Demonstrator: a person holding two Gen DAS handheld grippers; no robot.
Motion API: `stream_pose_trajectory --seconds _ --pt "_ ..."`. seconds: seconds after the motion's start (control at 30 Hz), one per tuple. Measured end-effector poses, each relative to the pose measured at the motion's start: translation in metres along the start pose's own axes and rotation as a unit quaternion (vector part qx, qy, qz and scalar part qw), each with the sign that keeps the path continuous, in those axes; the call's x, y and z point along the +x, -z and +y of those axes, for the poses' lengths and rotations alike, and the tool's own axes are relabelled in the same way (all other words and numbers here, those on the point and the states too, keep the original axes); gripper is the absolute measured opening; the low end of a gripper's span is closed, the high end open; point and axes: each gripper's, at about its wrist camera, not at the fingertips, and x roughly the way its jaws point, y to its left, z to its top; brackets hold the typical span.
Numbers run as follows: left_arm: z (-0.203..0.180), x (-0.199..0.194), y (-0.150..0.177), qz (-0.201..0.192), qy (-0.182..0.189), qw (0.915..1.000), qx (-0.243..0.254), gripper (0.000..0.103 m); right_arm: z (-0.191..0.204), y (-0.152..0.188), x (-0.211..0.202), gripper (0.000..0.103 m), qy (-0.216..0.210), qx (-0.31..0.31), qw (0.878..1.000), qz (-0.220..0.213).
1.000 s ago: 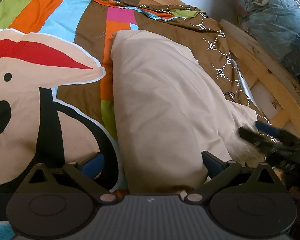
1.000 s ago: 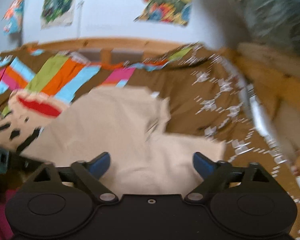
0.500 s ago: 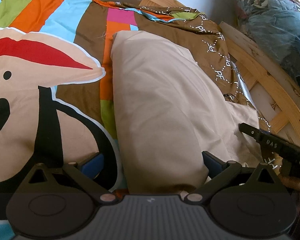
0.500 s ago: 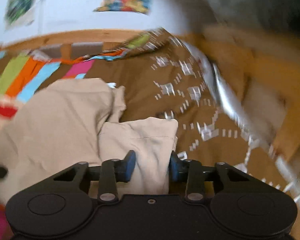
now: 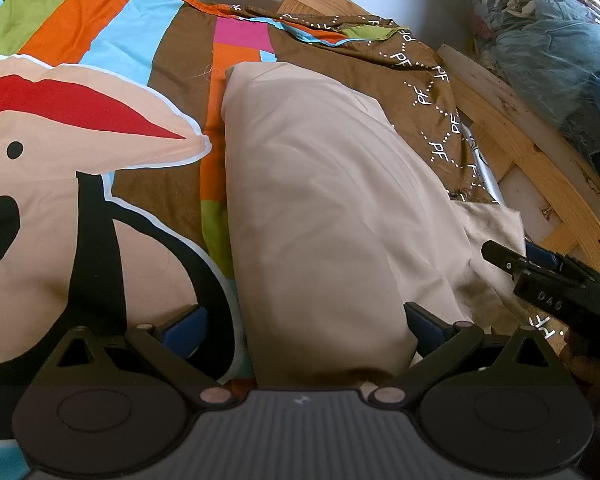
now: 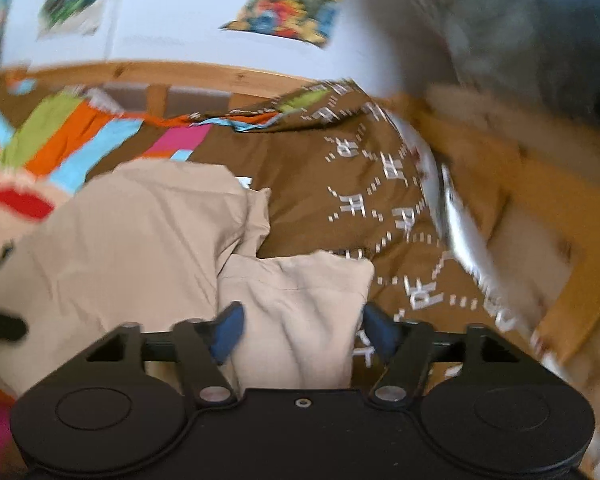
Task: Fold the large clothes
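Bed (image 5: 80,208) with bright cartoon cover, beige garment (image 5: 324,216) lying centre to 3 o'clock. Left gripper (image 5: 304,324) spread wide, straddling near hem, probably pinning it. Right gripper (image 6: 300,326) half-parted around sleeve flap (image 6: 300,300), not clamped, likely lining up fold inward.

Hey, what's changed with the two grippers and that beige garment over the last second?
The right gripper started wide open, closed on a folded flap of the beige cotton garment half a second ago, and has since opened partway, the flap still between its fingers. The left gripper stayed open astride the garment's near edge, and the colourful cartoon bedspread did not shift.
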Motion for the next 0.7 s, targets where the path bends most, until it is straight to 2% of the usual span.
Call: stream_pose_trajectory --seconds 0.1,0.17,0.27,0.37,0.47,0.53,0.7 --pt "0.000 0.000 0.000 -0.001 0.000 1.0000 0.000 0.103 -0.018 0.001 0.008 0.082 -0.039 0.085 0.995 0.029" --pt "0.000 0.000 0.001 -0.001 -0.001 1.0000 0.000 0.103 -0.029 0.005 0.014 0.084 -0.070 0.140 0.986 0.050" --pt "0.000 0.000 0.001 -0.002 -0.001 1.0000 0.000 0.103 -0.032 0.007 0.015 0.094 -0.099 0.172 0.979 0.050" --pt "0.000 0.000 0.001 -0.002 -0.001 1.0000 0.000 0.103 -0.022 0.006 0.017 0.097 -0.098 0.143 0.983 0.057" --pt "0.000 0.000 0.002 -0.004 -0.001 1.0000 0.001 0.103 0.001 0.008 0.020 0.097 -0.065 0.043 0.994 0.073" --pt "0.000 0.000 0.002 -0.004 -0.002 1.0000 0.001 0.103 0.013 0.011 0.020 0.099 -0.050 -0.003 0.996 0.073" --pt "0.000 0.000 0.002 -0.004 -0.001 1.0000 0.001 0.103 0.012 0.014 0.020 0.101 -0.050 -0.005 0.996 0.075"
